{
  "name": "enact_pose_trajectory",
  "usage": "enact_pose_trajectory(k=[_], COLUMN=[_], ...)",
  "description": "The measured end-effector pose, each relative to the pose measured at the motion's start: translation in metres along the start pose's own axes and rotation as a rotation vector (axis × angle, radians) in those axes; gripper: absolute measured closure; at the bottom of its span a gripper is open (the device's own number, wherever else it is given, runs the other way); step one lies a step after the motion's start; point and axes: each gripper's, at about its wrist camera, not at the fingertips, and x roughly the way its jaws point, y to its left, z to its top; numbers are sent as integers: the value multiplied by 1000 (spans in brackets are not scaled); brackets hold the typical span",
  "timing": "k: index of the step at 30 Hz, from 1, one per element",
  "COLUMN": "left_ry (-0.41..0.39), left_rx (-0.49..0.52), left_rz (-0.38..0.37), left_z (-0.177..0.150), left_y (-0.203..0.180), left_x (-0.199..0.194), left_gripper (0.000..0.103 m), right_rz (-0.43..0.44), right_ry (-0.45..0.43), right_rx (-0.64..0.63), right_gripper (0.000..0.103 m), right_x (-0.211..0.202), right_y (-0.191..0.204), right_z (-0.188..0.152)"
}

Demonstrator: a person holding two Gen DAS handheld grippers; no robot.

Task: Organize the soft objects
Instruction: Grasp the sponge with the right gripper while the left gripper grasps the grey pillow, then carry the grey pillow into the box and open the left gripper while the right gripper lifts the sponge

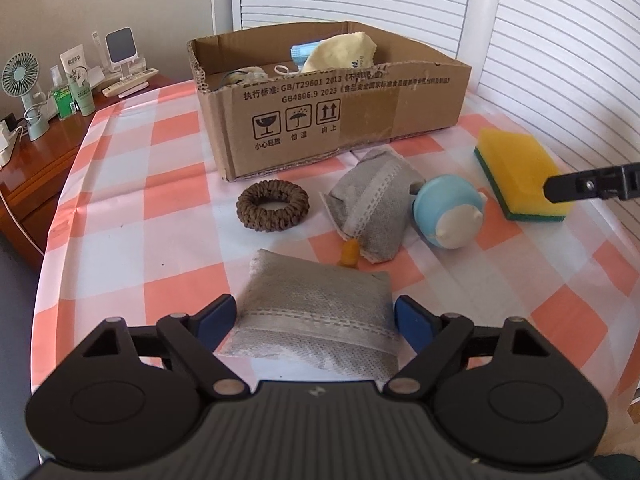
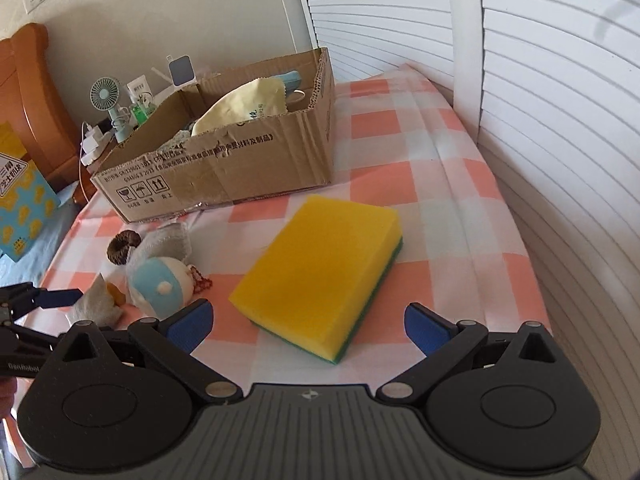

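Note:
My left gripper [image 1: 314, 322] is open, its blue pads on either side of a grey fabric pouch [image 1: 316, 320] lying on the checked cloth; whether they touch it I cannot tell. Beyond it lie a second grey pouch [image 1: 370, 208], a brown braided ring [image 1: 273, 206], a blue-and-white plush toy [image 1: 448, 210] and a yellow-green sponge [image 1: 520, 176]. My right gripper [image 2: 308, 326] is open just in front of the sponge [image 2: 320, 276], not touching it. The cardboard box [image 1: 340, 124] at the back holds a yellow cloth [image 1: 340, 56] and other soft items.
A wooden side table [image 1: 36, 168] at the left carries a small fan [image 1: 22, 80], bottles and a remote. White slatted doors [image 2: 540, 120] run along the right and back. The table edge [image 1: 48, 280] drops off at the left.

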Motion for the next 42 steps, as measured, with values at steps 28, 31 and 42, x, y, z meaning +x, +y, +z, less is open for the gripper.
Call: enact_pose_trajectory(k=[28, 31, 42], left_ry=[51, 59, 55], left_rx=[60, 74, 18], left_rz=[-32, -43, -66], left_z=[8, 10, 15], left_y=[4, 3, 12], left_x=[2, 1, -12], left_gripper=[23, 35, 58], right_rz=[-234, -237, -198], right_ry=[99, 93, 52], right_rx=[-180, -196, -235], right_gripper=[21, 21, 22], right_x=[65, 61, 32], right_y=[41, 43, 40], right_z=[39, 37, 33])
